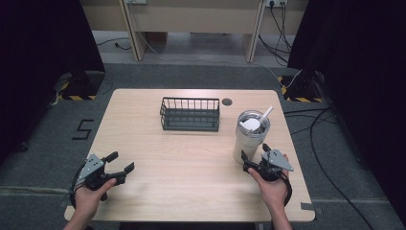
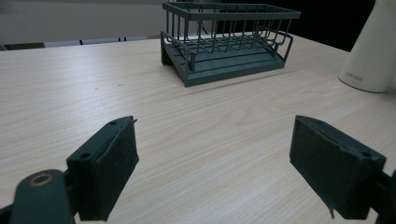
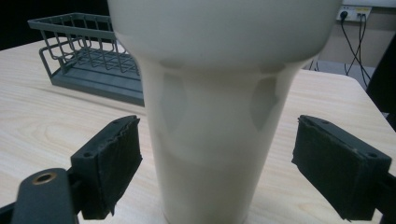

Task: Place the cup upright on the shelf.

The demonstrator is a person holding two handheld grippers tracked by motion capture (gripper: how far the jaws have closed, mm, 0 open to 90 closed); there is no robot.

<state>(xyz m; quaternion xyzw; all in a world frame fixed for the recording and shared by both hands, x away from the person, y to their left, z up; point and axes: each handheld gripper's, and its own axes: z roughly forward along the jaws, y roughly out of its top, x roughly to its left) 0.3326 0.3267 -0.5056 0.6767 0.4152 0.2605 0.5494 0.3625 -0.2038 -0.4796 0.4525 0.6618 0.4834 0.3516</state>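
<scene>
With the right tongs (image 3: 219, 172) apart astride the cream tumbler (image 3: 219, 116), close squarely on its lower body; left tongs (image 2: 215, 172) idle, apart.

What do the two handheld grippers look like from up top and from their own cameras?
Both the left gripper and the right gripper are black, each topped by a grey three-cornered plate. Their fingers are blocky, faced with dark flat pads. A black cable loops beside each wrist. No sleeves show.

left gripper (image 2: 215, 165): jaws wide apart over table (image 2: 70, 93) | wire basket (image 2: 226, 39) ahead | cream tumbler (image 2: 371, 51) far right
</scene>
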